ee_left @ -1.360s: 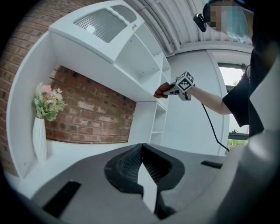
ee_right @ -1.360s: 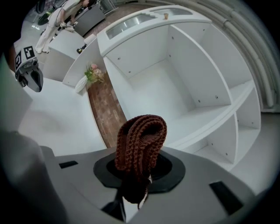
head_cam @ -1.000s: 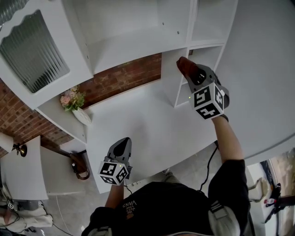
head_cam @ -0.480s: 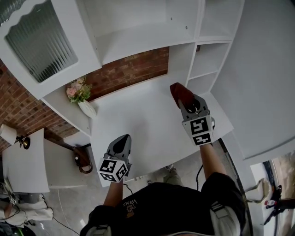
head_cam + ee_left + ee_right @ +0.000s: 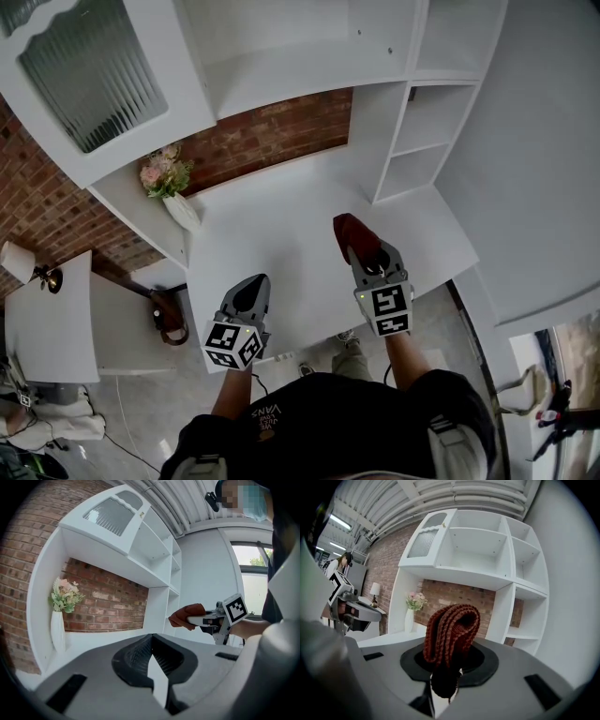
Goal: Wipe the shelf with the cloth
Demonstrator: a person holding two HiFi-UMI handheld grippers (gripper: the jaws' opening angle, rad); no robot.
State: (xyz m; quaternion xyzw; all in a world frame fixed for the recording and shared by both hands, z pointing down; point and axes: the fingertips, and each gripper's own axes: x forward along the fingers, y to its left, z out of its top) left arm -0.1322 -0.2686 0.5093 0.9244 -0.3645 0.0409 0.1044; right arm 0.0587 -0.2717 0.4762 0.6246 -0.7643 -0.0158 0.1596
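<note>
Gripping the rust-red knitted cloth [image 5: 452, 634], the right hand-held gripper [image 5: 364, 258] has its jaws closed on the folded end. The rest sticks out past the tips, above the white tabletop [image 5: 272, 248] and well apart from the shelf [image 5: 412, 155]. Left hand-held gripper [image 5: 249, 295]: jaws together, nothing betw. them, near the tabletop's front edge.

The rust-red cloth [image 5: 451, 634] is coarse ribbed knit. The white shelf unit [image 5: 281, 80] looks smooth and matt, with a rough red-brown brick wall [image 5: 272, 142] behind it.
</note>
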